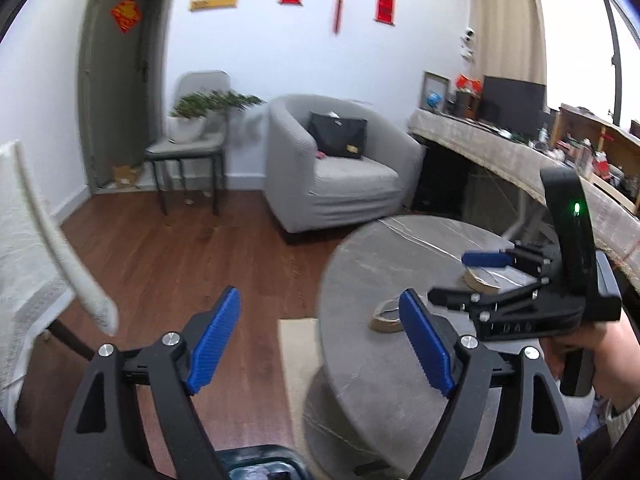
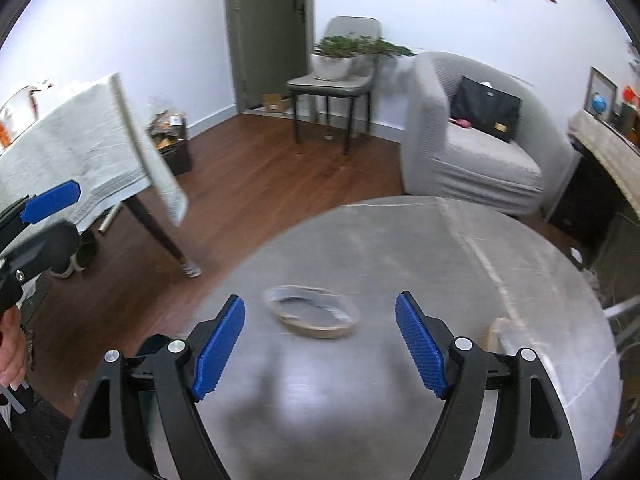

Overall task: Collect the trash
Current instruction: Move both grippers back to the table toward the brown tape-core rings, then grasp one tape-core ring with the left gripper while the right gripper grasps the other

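A round grey table (image 2: pixel 400 360) carries a flattened empty tape ring (image 2: pixel 312 312), also seen in the left wrist view (image 1: pixel 386 317). A second, larger tape roll (image 1: pixel 482 280) lies further right on the table (image 1: pixel 360 280), and it shows at the right in the right wrist view (image 2: pixel 500 332). My right gripper (image 2: pixel 320 344) is open and empty over the table, the flattened ring just ahead between its fingers. It also shows in the left wrist view (image 1: pixel 456 276). My left gripper (image 1: pixel 320 344) is open and empty, over the floor at the table's left edge.
A dark bin (image 1: pixel 260 464) sits below the left gripper. A grey armchair (image 1: pixel 332 168), a chair with a potted plant (image 1: pixel 192 136), a cloth-covered table (image 2: pixel 80 152) on the left and a long cluttered counter (image 1: pixel 520 152) on the right surround the wooden floor (image 1: pixel 160 248).
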A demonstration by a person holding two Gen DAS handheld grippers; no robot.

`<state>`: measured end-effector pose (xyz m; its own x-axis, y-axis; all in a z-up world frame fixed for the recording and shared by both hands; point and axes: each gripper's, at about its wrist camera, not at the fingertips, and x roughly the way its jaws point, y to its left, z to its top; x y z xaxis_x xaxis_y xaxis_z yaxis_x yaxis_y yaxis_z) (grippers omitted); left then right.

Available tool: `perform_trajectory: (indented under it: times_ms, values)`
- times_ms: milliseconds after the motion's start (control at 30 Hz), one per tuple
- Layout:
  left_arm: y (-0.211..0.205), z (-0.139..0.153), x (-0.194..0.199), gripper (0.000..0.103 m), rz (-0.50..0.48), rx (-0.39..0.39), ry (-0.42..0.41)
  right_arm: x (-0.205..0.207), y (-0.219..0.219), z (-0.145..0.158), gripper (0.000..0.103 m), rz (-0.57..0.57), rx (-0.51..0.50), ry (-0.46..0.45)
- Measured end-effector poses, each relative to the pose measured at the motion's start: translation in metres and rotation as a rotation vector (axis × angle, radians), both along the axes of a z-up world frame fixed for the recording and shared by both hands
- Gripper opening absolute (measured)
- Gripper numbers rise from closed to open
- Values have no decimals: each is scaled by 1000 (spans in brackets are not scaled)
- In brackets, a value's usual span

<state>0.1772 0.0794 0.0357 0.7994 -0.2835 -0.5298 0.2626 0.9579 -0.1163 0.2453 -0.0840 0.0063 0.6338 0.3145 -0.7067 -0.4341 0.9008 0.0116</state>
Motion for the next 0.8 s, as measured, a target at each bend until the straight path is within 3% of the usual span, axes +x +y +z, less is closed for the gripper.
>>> perform_trajectory:
  times_ms: [267, 433, 800]
  values:
    - [-55, -40, 37, 83, -157, 46, 73, 26, -65, -15, 83, -92, 6, 34]
    - [-75, -57, 52, 82, -174, 72, 101, 33, -97, -19, 83, -141, 27, 52]
    - [-103, -75, 64, 74, -183, 125, 149, 28, -114, -29, 85, -131, 15, 92]
